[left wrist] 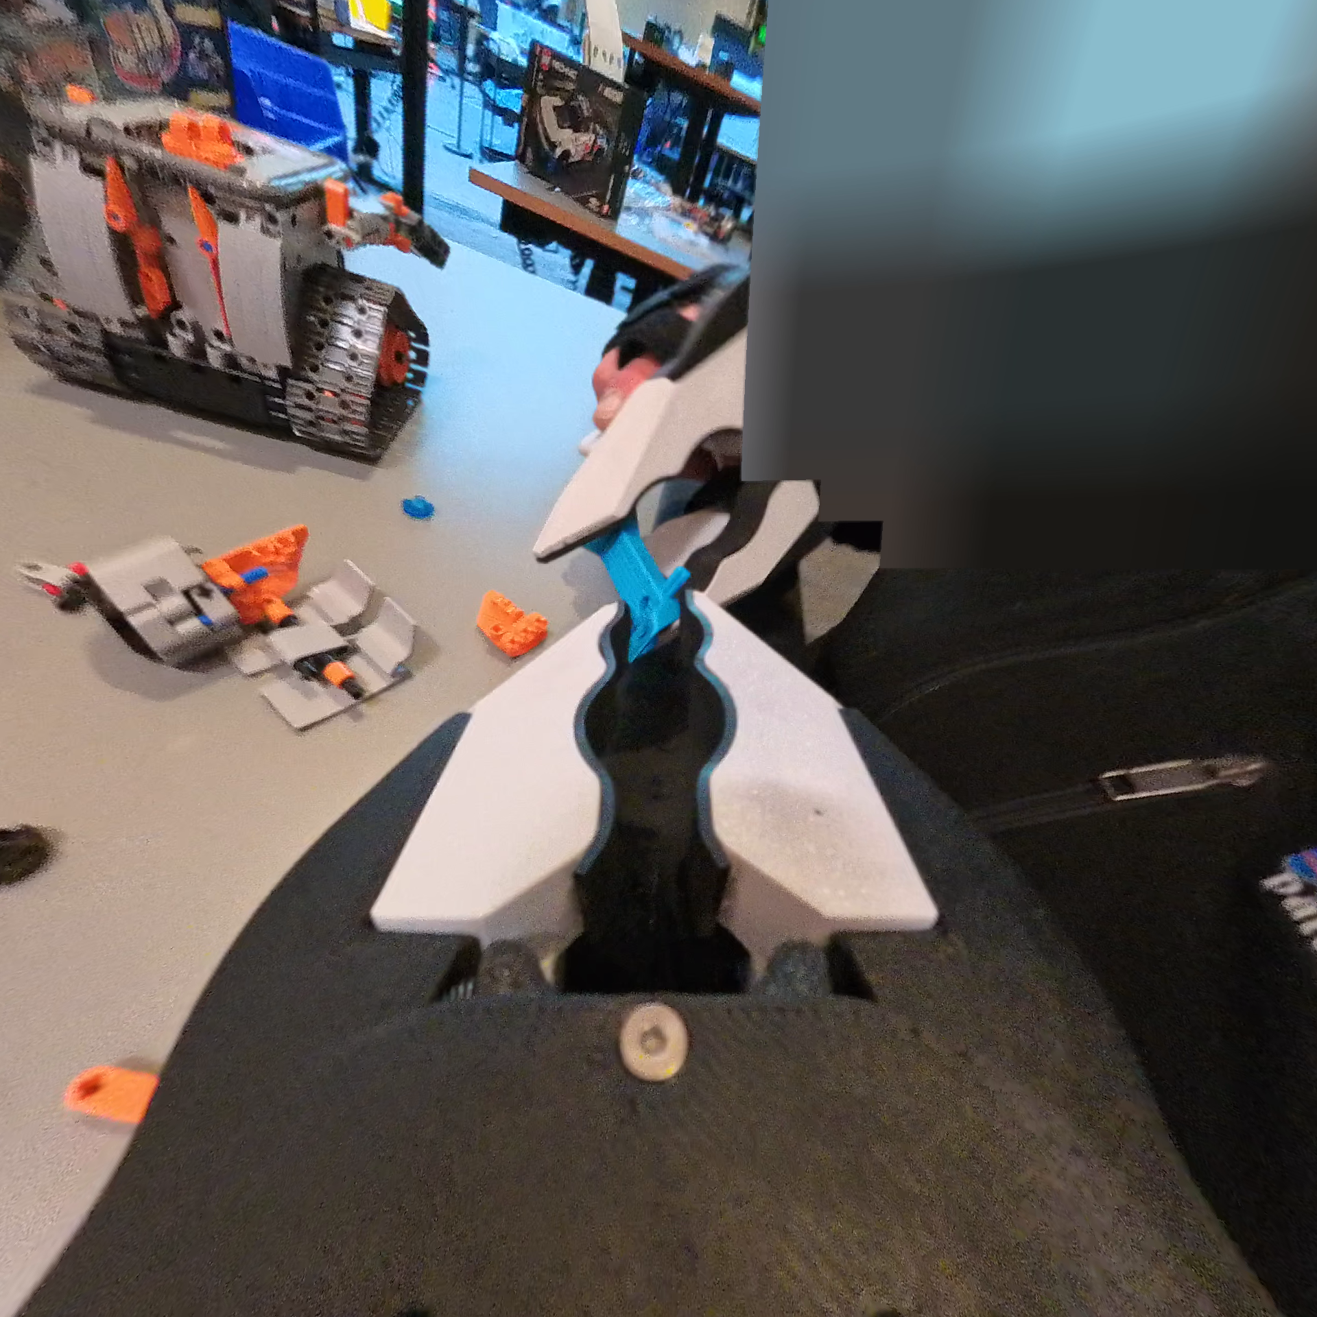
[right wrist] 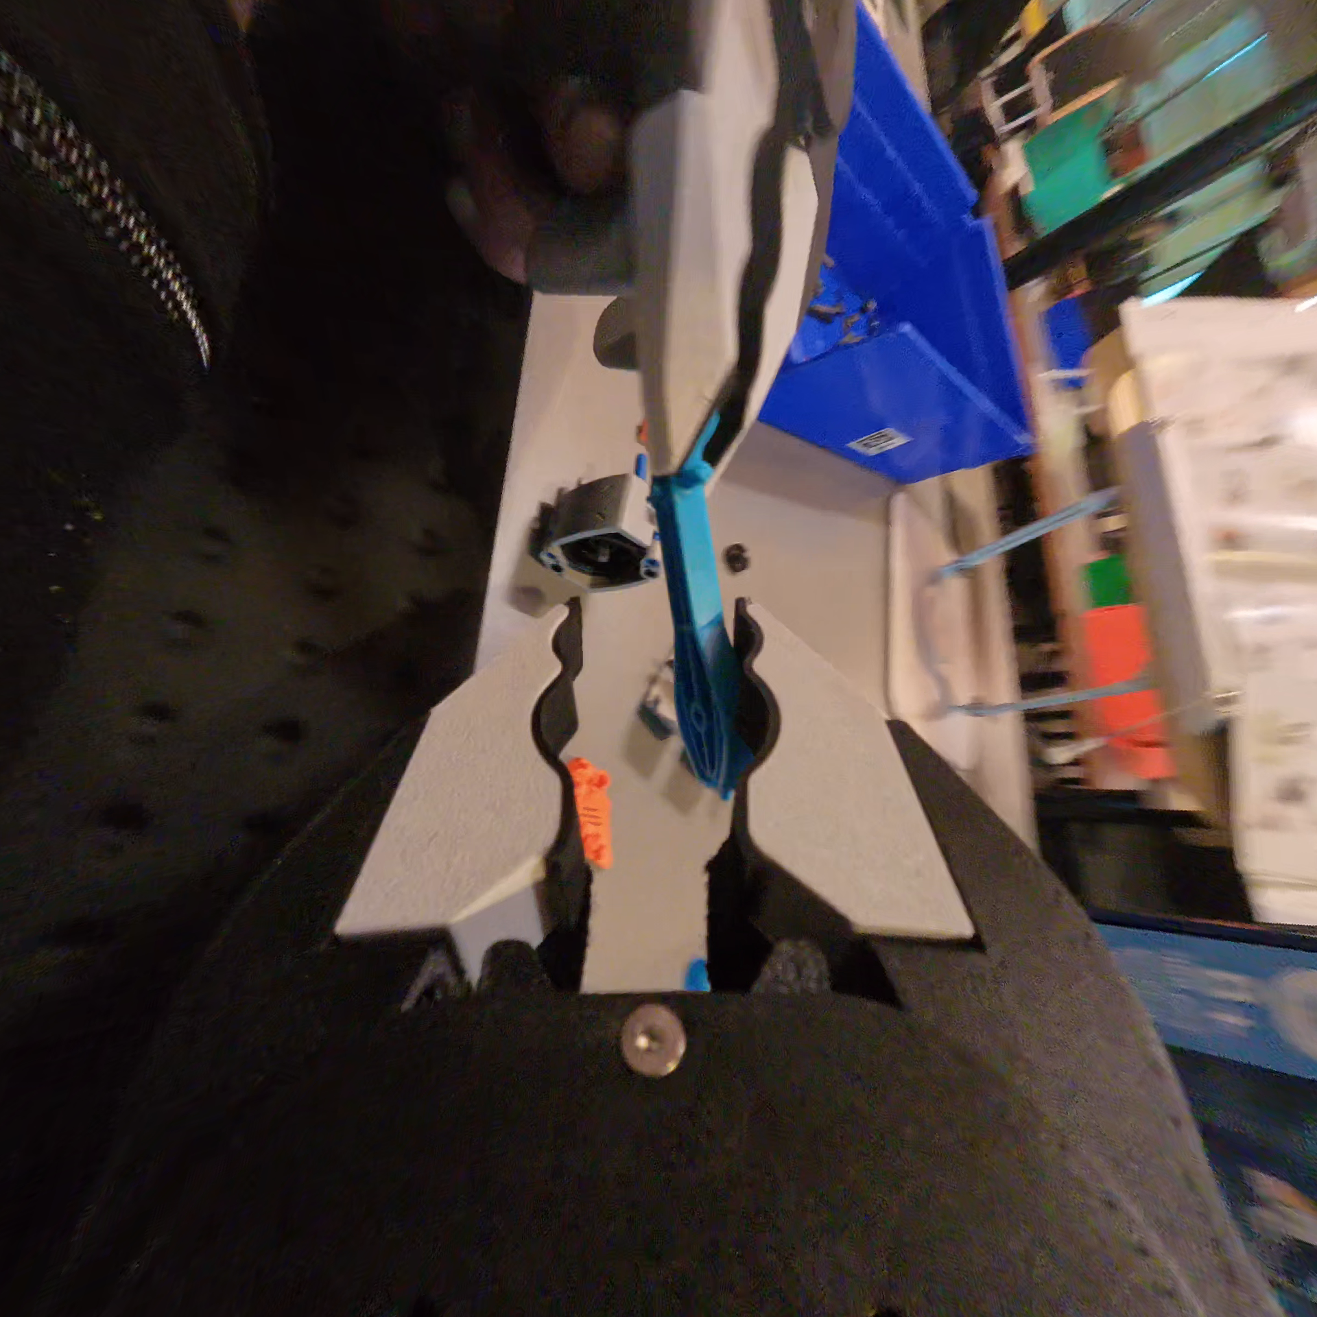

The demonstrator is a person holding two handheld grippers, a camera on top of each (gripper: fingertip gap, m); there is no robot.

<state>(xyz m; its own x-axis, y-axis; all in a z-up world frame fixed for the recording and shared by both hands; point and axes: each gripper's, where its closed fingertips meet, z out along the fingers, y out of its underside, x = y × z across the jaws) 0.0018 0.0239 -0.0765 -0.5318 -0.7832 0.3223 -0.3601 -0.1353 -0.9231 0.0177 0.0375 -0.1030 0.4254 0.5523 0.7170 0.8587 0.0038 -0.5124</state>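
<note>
- The left gripper (left wrist: 654, 606) has its fingers clenched near the tips on one end of a slim blue plastic piece (left wrist: 641, 577), which is held in the air above the worktop (left wrist: 142, 819).
- The right gripper (right wrist: 656, 606) has its fingers spread. The other end of the blue piece sits in the gap, lying against the inner pad of one finger and clear of the other, so it is not pinched there.
- The two grippers meet tip to tip, just in front of a person's dark zipped jacket (left wrist: 1176, 780).
- Left wrist view: on the worktop, well apart from the grippers, are a grey and orange tracked model (left wrist: 199, 271), a partly built grey and orange assembly (left wrist: 235, 613), a loose orange brick (left wrist: 512, 623) and a small blue round piece (left wrist: 417, 507).
- Right wrist view, blurred: a small grey block assembly (right wrist: 598, 541) and an orange piece (right wrist: 593, 812) lie below, with a blue bin (right wrist: 912, 285) beyond.
</note>
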